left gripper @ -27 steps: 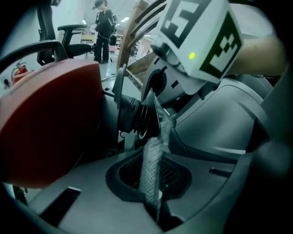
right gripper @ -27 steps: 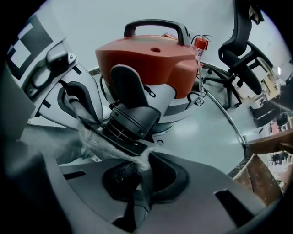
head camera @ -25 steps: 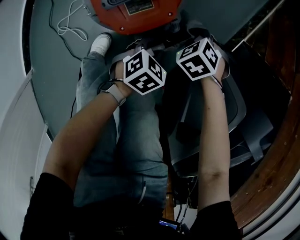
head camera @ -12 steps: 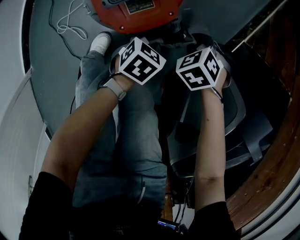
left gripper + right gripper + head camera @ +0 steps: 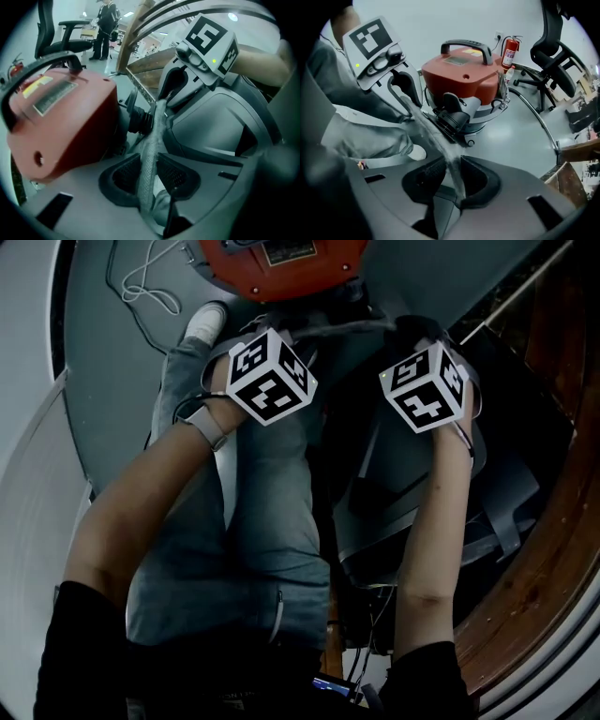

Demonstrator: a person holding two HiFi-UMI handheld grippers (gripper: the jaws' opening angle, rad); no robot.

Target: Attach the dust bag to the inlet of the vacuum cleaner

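Both tongs (image 5: 149, 174) (image 5: 453, 174) clamp dust bag (image 5: 157, 125) near vacuum cleaner (image 5: 461, 77).

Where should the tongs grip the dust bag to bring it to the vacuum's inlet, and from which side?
Grip the dust bag by its thin fabric edge, one end each, as the left tongs and right tongs do now. The edge is flat and narrow, so shut jaws pinch it; coming from opposite sides probably keeps it taut before the inlet of the vacuum cleaner.

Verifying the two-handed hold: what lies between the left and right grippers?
A grey edge of the dust bag, stretched from left gripper to right gripper; both gripper views show it.
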